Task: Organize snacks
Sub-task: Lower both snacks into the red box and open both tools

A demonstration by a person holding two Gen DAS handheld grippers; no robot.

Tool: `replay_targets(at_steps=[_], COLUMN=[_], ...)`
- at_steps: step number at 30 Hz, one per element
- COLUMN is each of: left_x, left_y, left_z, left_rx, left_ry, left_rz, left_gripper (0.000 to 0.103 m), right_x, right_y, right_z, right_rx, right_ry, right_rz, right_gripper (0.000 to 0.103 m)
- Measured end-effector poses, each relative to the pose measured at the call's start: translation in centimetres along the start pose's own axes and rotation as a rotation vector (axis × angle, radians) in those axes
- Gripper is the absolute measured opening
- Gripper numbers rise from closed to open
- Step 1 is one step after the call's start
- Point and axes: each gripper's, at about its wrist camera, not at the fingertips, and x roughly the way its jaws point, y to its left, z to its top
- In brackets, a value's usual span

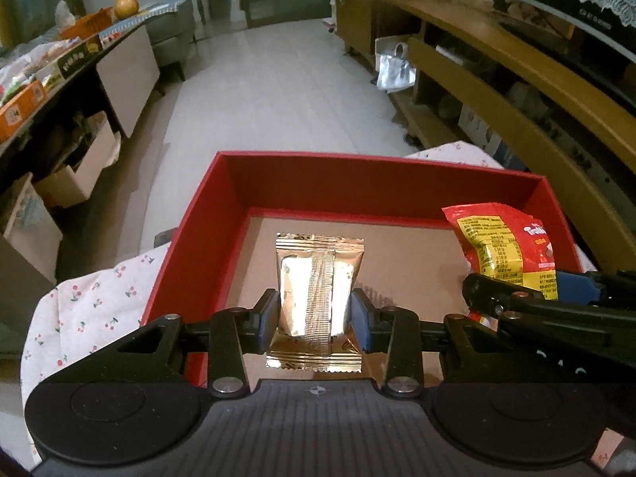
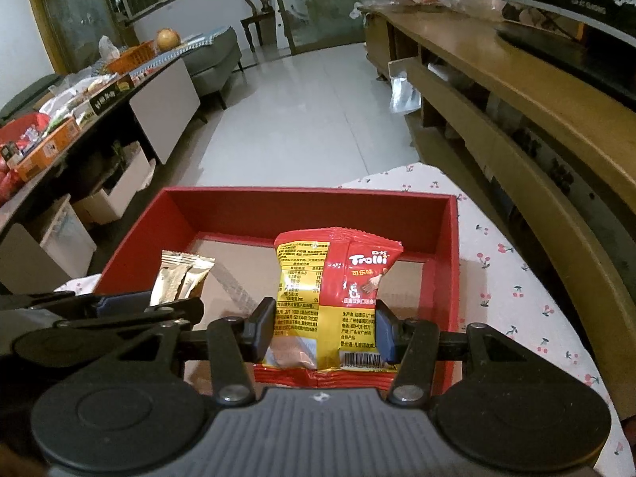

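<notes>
My left gripper [image 1: 314,318] is shut on a gold foil snack packet [image 1: 316,290] and holds it over the open red box [image 1: 357,171]. My right gripper [image 2: 324,332] is shut on a red and yellow Trolli candy packet [image 2: 334,294] and holds it over the same red box [image 2: 310,198], to the right of the gold packet [image 2: 181,280]. The Trolli packet [image 1: 505,242] and the right gripper [image 1: 516,298] also show at the right of the left wrist view. The left gripper [image 2: 119,306] shows at the left of the right wrist view. The box floor is brown cardboard.
The box stands on a white cloth with cherry print [image 2: 516,262]. A wooden TV stand [image 2: 516,91] runs along the right. A dark table [image 1: 59,79] on the left holds snack boxes. White tiled floor [image 1: 278,79] lies beyond the box.
</notes>
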Motion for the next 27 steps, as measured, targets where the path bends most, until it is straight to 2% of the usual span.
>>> replay_targets(at_steps=[8, 16, 27], left_x=[1.7, 2.5, 3.5], left_y=[0.0, 0.2, 1.1], left_z=[-0.6, -0.9, -1.4], left_rx=[0.006, 0.004, 0.005], left_ry=[0.035, 0.055, 0.091], left_rz=[0.010, 0.013, 0.028], left_gripper=[0.046, 0.046, 0.046], right_x=[2.0, 2.8, 3.6], right_y=[0.2, 1.4, 2.2], right_z=[-0.5, -0.8, -1.3], right_rx=[-0.033, -0.119, -0.142], right_ry=[0.031, 0.005, 0.028], right_rz=[-0.023, -0.089, -0.089], right_gripper=[0.057, 0.057, 0.057])
